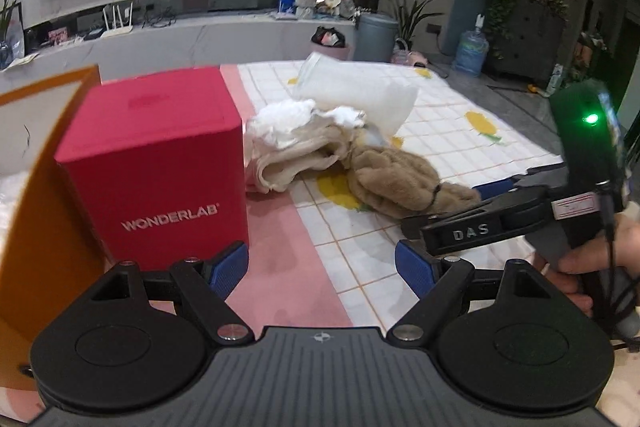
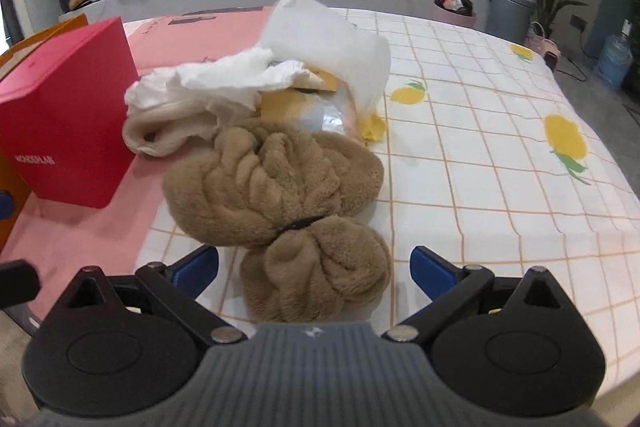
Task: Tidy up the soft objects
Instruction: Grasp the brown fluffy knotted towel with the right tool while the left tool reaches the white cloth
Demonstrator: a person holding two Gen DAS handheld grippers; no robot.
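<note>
both tongs gape empty, the right tongs (image 2: pixel 314 267) straddling the brown plush bundle (image 2: pixel 276 183), whose loose folds may slip free and drag the cream cloth (image 2: pixel 168 131) along; left tongs (image 1: pixel 320 267) idle.

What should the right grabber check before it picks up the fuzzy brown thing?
1. Right gripper jaws open: ok, both blue pads are spread wide.
2. Fuzzy brown bundle between the jaws: ok, its near lobe sits in the gap, not yet pinched.
3. Bundle free of the pile: not ok, its far end touches the cream cloth and the white plastic bag.
4. Left gripper out of the way: ok, it is open, holding nothing, near the red box.
5. Black band holding the bundle tight: cannot tell.
6. Bundle flat on the checked tablecloth: ok.
</note>
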